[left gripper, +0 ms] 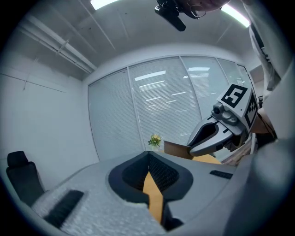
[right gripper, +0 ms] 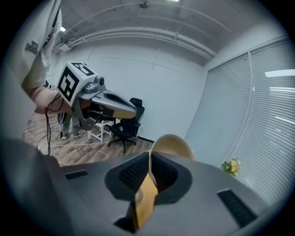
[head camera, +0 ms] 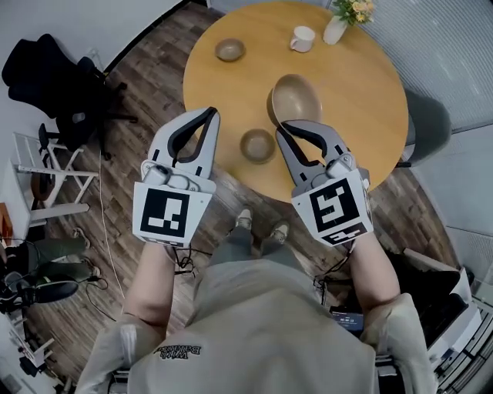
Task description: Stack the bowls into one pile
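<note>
— What carries the things?

— A round wooden surface (head camera: 362,100) on a dark plank floor (head camera: 146,85). Pale walls close the room, and slatted blinds (left gripper: 166,106) cover the glazed side.

— Where are the bowls?

— There are three, none stacked. The large bowl (head camera: 296,96) sits about the middle of the surface, tipped so its hollow faces the head view. The mid-sized bowl (head camera: 257,145) rests just inside the near edge. The small bowl (head camera: 229,50) sits well apart from both, by the far left edge.

— And the tongs?

— The right tongs (head camera: 282,127) are clamped on the near rim of the large bowl, and the right gripper view shows its thin wall running between the pads. The left tongs (head camera: 211,115) are together at the tips with nothing in them, over the near left edge, beside the mid-sized bowl.

— Anything else on the surface?

— A white mug (head camera: 303,38) stands at the far edge. Just beside it is a white vase (head camera: 336,29) of yellow flowers (head camera: 353,9).

— Around it?

— A black office chair (head camera: 46,73) stands by the wall on the left, with a white rack (head camera: 46,173) nearer the person.
</note>
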A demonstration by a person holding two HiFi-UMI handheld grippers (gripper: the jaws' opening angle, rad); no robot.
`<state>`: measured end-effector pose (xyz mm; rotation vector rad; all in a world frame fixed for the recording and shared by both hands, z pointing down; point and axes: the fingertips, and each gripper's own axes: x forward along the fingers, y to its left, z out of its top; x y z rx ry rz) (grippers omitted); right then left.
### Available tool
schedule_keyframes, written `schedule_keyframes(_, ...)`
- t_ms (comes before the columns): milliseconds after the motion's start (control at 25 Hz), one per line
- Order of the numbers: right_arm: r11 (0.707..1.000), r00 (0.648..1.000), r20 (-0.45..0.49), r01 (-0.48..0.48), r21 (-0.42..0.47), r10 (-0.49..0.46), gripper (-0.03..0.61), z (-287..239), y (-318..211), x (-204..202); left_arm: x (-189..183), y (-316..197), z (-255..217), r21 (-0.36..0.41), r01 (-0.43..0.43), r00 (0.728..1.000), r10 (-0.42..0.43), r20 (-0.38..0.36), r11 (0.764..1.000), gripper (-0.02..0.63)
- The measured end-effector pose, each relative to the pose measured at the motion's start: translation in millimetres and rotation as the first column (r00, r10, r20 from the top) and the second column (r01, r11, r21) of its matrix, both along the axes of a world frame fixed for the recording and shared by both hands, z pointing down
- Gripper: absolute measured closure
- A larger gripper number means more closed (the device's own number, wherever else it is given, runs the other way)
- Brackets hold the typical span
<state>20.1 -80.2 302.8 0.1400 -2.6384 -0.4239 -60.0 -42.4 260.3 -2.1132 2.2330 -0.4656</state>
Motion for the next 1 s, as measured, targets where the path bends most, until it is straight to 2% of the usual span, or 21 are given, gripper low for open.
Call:
schedule_keyframes(320, 0.993, 0.993, -0.104, 0.053, -0.110, -0.065, 0.541, 62, 14, -36, -32, 9, 52, -0.083, 0.026, 0.999, -0.028, -0.025, 0.996, 0.595)
schedule_keyframes(520, 0.989, 0.980, -0.182, 0.051, -0.141, -0.077, 0.541, 103, 18, -46, -44, 10, 85, -0.138, 0.032, 0.997, -0.041, -0.060, 0.990, 0.595)
schedule_keyframes(880, 0.980, 0.944, -0.315, 0.042, -0.197, -0.104, 0.541, 178, 27, -55, -38, 4, 144, -0.227, -0.015, 0.993, -0.011, -0.115, 0.974, 0.595)
schedule_keyframes(1000, 0.970, 0.933, -0.340, 0.032, -0.242, -0.116, 0.541, 202, 31, -55, -36, 6, 166, -0.258, -0.020, 0.990, -0.016, -0.137, 0.966, 0.595)
